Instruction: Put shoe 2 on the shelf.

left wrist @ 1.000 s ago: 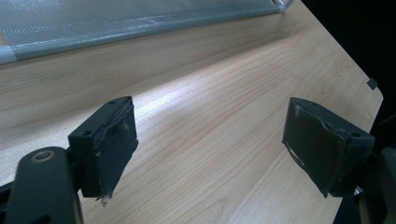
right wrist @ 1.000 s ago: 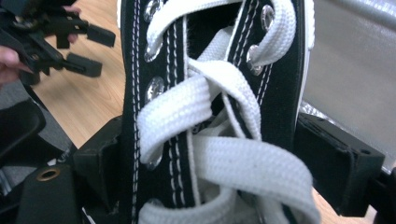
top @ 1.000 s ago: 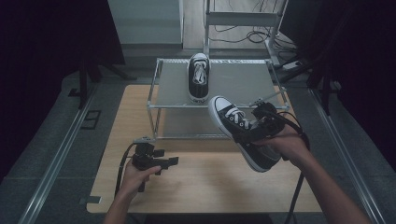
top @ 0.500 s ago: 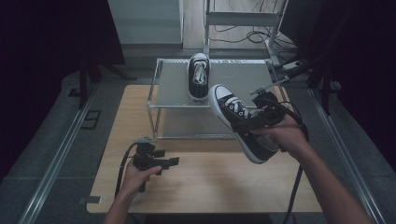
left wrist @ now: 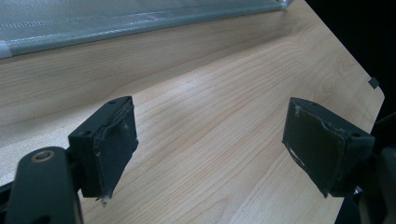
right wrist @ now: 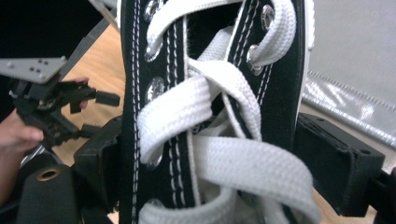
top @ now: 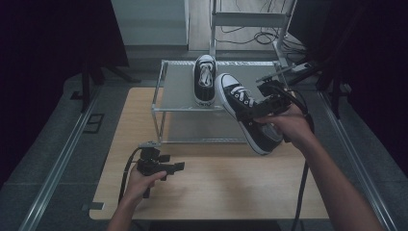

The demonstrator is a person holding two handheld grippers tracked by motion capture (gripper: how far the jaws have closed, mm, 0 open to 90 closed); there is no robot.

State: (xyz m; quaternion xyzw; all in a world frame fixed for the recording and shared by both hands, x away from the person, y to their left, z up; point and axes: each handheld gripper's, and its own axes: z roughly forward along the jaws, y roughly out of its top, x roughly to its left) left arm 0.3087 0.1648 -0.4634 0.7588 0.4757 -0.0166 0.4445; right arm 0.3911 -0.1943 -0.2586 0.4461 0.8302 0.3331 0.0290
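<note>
A black sneaker [top: 243, 111] with white laces and a white sole hangs tilted in the air, toe toward the shelf top. My right gripper [top: 256, 111] is shut on it across the laced upper; in the right gripper view the sneaker [right wrist: 210, 93] sits between both black pads [right wrist: 334, 163]. A matching sneaker [top: 204, 79] stands on the wire shelf [top: 175, 91], just left of the held one. My left gripper [top: 174, 167] rests low over the wooden table [top: 216, 187] at the front left. It is open, and bare wood shows between its pads [left wrist: 112, 140].
The metal shelf stands at the table's far edge with a lower level under it. A cable [top: 302, 187] trails from the right gripper along the forearm. A white frame [top: 250, 19] and floor cables lie beyond the shelf. The left gripper [right wrist: 56, 107] also appears in the right gripper view.
The right gripper has carried the sneaker up and away from me, so its toe now reaches beside the shoe on the shelf. The left gripper has stayed where it was.
</note>
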